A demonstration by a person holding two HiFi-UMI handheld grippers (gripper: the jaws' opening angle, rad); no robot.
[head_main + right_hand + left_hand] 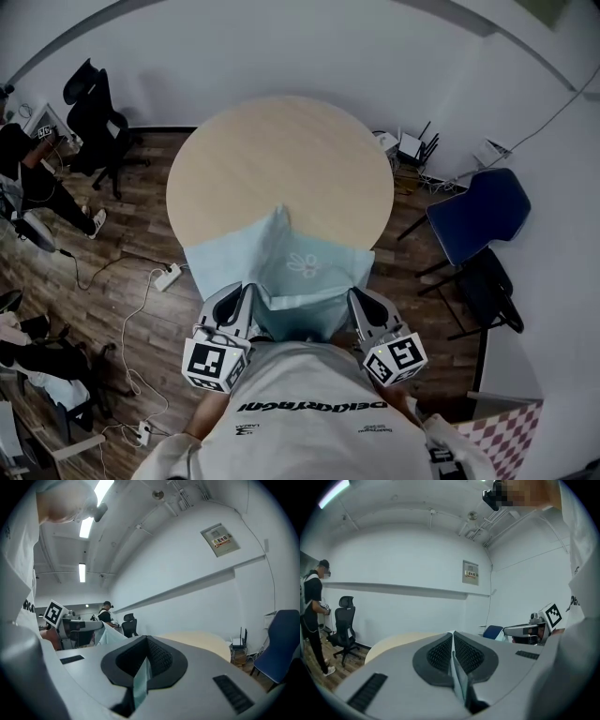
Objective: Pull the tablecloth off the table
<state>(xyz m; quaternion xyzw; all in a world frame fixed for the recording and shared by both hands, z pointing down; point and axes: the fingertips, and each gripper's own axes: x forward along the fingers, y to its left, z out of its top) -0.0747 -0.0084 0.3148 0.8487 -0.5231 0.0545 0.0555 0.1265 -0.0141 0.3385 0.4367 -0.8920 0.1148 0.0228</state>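
Note:
A light blue tablecloth (300, 267) with a flower print covers only the near part of the round beige table (281, 159) and hangs bunched over its near edge. My left gripper (246, 292) is shut on the cloth's left corner, my right gripper (361, 298) on its right corner, both close to my chest. In the left gripper view the left gripper (453, 641) pinches a thin fold of cloth (457, 679) between closed pads. The right gripper view shows the right gripper (146, 651) clamped on a cloth strip (139, 681). The table's far part is bare.
A blue chair (478, 211) stands to the table's right and a black office chair (94, 117) at the far left. A person (28, 178) stands at the left wall. A power strip (169, 275) and cables lie on the wood floor.

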